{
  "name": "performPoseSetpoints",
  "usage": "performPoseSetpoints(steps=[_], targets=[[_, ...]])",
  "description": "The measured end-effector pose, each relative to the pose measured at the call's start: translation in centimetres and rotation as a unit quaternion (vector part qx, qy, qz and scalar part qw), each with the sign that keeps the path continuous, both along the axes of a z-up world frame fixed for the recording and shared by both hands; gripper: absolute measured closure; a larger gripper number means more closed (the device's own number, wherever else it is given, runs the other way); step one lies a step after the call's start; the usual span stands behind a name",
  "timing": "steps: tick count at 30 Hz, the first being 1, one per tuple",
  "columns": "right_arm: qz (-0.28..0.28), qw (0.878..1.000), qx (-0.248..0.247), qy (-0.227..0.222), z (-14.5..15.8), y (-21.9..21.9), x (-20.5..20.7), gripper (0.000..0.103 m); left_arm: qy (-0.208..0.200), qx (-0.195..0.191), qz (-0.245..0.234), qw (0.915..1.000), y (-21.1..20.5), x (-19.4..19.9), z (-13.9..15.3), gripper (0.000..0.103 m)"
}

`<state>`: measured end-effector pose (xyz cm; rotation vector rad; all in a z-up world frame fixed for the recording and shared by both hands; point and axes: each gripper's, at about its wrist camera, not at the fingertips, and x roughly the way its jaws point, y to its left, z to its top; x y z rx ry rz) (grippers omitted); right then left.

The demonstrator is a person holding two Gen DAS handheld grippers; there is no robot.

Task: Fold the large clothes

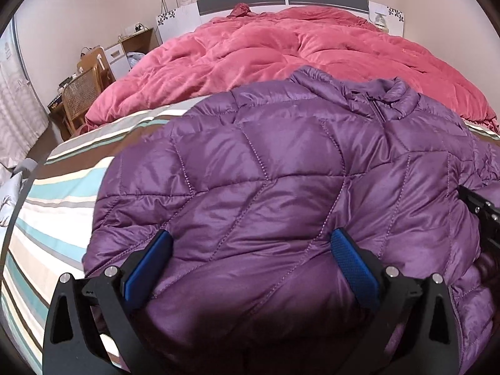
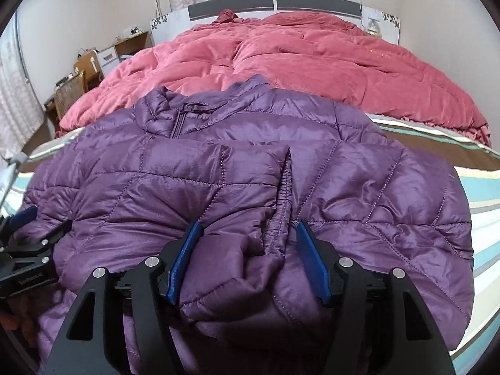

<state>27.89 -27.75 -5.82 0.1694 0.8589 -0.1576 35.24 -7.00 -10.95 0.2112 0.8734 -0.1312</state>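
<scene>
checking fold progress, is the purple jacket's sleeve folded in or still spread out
Folded in, at least one: a sleeve cuff lies across the purple jacket's front, between the right gripper's open jaws. Cannot tell for the other sleeve.

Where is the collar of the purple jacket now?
The collar of the purple jacket lies at the jacket's far end, beside the pink quilt; it is left of centre in the right wrist view.

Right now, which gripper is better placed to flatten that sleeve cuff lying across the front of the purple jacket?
Right, probably. The right gripper already straddles the sleeve cuff on the purple jacket, pads apart. The left gripper sits over plain quilted fabric near the hem, away from the cuff.
</scene>
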Motion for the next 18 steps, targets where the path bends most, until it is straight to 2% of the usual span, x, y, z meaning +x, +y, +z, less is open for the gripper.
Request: performPoseSetpoints(steps=[4, 9, 13, 18], targets=[[-0.010, 0.999, 0.038, -0.014, 2.0, -0.7, -2.3, 0.041, 0.006, -0.004, -0.004, 1.0000, 1.0, -1.6, 1.3, 0.002], [0.021, 0.998, 0.053, -0.040, 5.3, -0.8, -8.7, 0.041, -0.006, -0.027, -0.024, 0.9993, 4.3, -5.5, 3.2, 0.002], [0.026, 0.998, 0.052, -0.035, 6.0, -1.6, -13.7, 0.041, -0.001, -0.062, -0.020, 0.9978, 8.4, -8.8, 3.4, 0.002], [0.009, 0.997, 0.077, -0.015, 5.2, -3.5, -20.3, 0.041, 0.017, -0.095, -0.014, 0.9952, 13.1, -13.2, 2.4, 0.002]])
